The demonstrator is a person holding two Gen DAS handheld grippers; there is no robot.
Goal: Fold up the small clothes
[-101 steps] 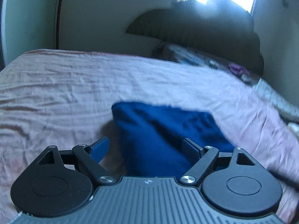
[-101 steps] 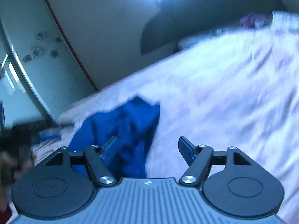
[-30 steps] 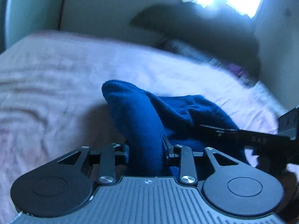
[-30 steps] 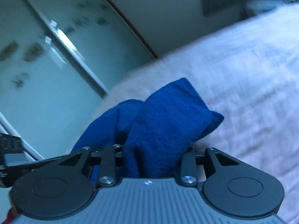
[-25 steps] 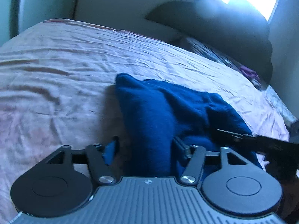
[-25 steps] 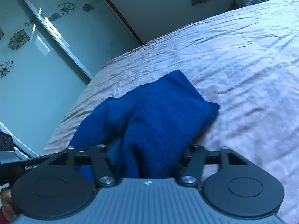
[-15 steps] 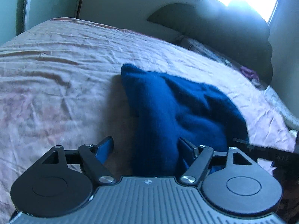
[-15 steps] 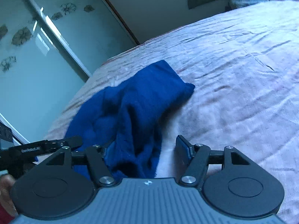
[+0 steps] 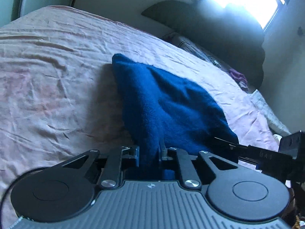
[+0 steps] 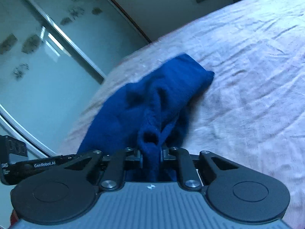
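Both grippers now clamped on the blue fleece garment (image 9: pixel 167 103).
Half a second ago both stood apart; left gripper (image 9: pixel 150 153), right gripper (image 10: pixel 151 155) pinch edges. Only the right view shows the mirrored wardrobe door (image 10: pixel 38 57), upper left.

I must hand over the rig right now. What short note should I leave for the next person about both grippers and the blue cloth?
Left gripper: shut on the near edge of the blue garment.
Right gripper: shut on a bunched near edge of the same garment.
Garment: the far part rests on the pink bedsheet; the near edges are pinched in both grippers.
Done: both near edges are gripped. How many folds are already made, I cannot tell.
Left: carry the gripped edges over to the far side, lay them flat, release.
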